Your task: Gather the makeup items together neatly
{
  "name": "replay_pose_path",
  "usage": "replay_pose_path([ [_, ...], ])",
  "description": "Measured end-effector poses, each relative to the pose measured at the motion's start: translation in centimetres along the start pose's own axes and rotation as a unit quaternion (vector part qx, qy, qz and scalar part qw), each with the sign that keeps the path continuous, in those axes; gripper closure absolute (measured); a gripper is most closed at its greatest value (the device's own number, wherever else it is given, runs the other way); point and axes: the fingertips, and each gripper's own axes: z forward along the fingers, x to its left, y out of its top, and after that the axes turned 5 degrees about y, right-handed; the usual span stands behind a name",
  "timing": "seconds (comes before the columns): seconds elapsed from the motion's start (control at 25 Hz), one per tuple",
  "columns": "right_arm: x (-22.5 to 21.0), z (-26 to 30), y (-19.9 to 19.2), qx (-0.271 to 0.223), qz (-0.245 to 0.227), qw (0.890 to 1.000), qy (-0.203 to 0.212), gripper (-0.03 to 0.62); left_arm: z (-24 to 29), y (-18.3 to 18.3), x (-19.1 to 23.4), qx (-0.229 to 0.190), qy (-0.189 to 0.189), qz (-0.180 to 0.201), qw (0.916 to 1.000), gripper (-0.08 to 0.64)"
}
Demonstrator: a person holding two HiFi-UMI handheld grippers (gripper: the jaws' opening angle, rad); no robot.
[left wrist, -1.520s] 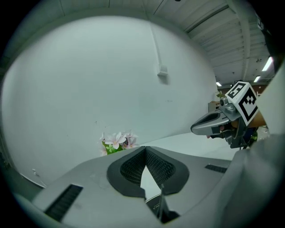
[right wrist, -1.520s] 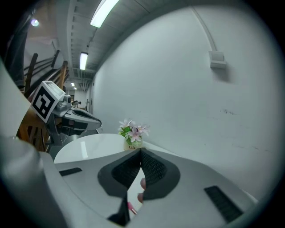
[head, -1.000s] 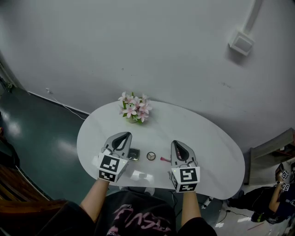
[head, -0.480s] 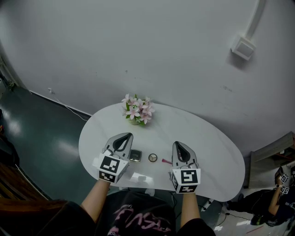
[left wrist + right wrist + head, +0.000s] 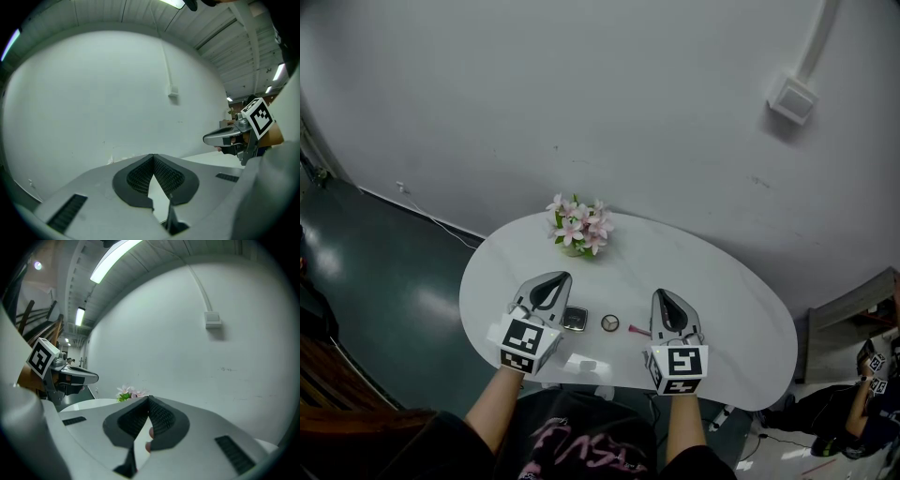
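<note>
Left claw (image 5: 553, 278) closed, compact (image 5: 573, 319) just beside it, right claw (image 5: 666, 298) closed, pink stick (image 5: 637, 328) alongside.

Black shirt (image 5: 581, 448) with pink print

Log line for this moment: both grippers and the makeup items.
left gripper: shut, empty | right gripper: shut, empty | square compact, round item, pink stick: on table, between grippers

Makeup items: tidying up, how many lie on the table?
3: square compact by the left gripper, round case midway, pink stick by the right gripper; others may be hidden.
</note>
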Motion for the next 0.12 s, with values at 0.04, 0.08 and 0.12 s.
replay_pose_path([
  [0.04,0.00,-0.01,0.01,0.000,0.000,1.000,0.000,0.529,0.00,-0.01,0.04,0.000,0.000,-0.001,1.0000,0.548],
  [0.08,0.00,-0.03,0.03,-0.001,0.001,1.000,-0.001,0.529,0.02,-0.03,0.09,0.000,0.000,-0.002,1.0000,0.548],
  [0.12,-0.02,-0.04,0.05,-0.002,0.001,1.000,-0.001,0.529,0.04,-0.04,0.14,0.000,0.001,-0.003,1.0000,0.548],
])
